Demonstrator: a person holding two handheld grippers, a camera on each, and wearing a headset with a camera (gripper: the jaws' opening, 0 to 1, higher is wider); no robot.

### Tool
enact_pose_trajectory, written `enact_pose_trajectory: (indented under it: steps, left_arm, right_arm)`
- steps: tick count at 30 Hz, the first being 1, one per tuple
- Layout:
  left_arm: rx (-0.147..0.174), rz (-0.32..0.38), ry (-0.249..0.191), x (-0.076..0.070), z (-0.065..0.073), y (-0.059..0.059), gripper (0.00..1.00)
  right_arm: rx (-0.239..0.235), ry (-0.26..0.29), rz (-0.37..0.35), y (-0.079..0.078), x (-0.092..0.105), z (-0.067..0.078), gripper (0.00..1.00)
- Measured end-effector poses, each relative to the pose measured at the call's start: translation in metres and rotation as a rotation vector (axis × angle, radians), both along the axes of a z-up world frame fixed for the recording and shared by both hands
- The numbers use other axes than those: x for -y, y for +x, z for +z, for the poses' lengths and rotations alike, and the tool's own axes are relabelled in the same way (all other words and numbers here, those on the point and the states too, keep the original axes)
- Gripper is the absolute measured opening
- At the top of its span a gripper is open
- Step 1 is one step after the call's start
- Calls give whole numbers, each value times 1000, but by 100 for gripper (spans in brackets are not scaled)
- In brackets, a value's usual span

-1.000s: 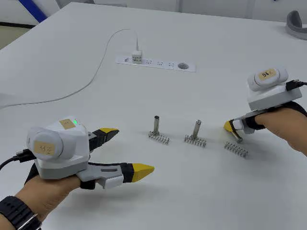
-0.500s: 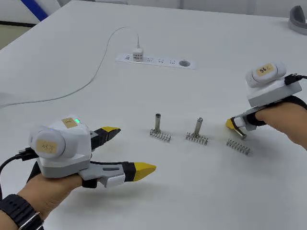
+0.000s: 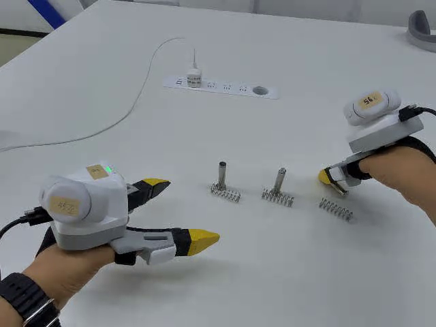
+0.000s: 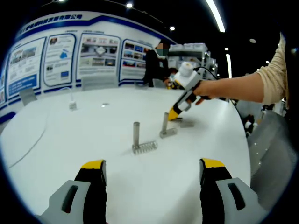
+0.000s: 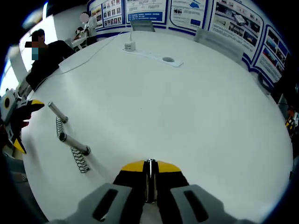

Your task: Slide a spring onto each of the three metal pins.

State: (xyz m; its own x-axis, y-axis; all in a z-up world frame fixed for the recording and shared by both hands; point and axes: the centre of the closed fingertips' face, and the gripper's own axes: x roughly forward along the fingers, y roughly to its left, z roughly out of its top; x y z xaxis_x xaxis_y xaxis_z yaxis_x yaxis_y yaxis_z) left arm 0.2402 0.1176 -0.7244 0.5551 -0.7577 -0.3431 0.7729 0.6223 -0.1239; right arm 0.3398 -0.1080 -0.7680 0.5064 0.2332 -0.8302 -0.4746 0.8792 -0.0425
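A pin (image 5: 149, 179) is pinched in the right gripper (image 3: 329, 179), just beside the rightmost spring (image 3: 336, 208). The left gripper (image 3: 180, 210) is held spread at the left.

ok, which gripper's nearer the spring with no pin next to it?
Right. The right gripper is close beside that spring, shut on a pin. The left gripper is far off, beyond the two standing pins.

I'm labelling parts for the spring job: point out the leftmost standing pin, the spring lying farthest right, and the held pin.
leftmost pin (image 3: 222, 174), head view, mid-shaft.
rightmost spring (image 3: 336, 208), head view, middle coils.
held pin (image 5: 149, 179), right gripper view, shaft between the jaws.
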Motion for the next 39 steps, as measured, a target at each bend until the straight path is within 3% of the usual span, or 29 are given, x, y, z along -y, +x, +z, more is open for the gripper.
enact_pose_trajectory:
  steps: [6,13,27,39]
  left_arm:
    - [2,-1,0,1,1,-1,83]
    - [5,4,-2,-1,2,0,83]
    - [17,-8,-11,3,7,1,83]
    - [15,-14,-17,5,8,2,82]
  right_arm:
    - [27,13,-14,-1,0,2,9]
    - [63,37,-11,-2,0,20,9]
    - [124,82,-26,-13,4,41,9]
    - [143,119,-38,-25,4,52,9]
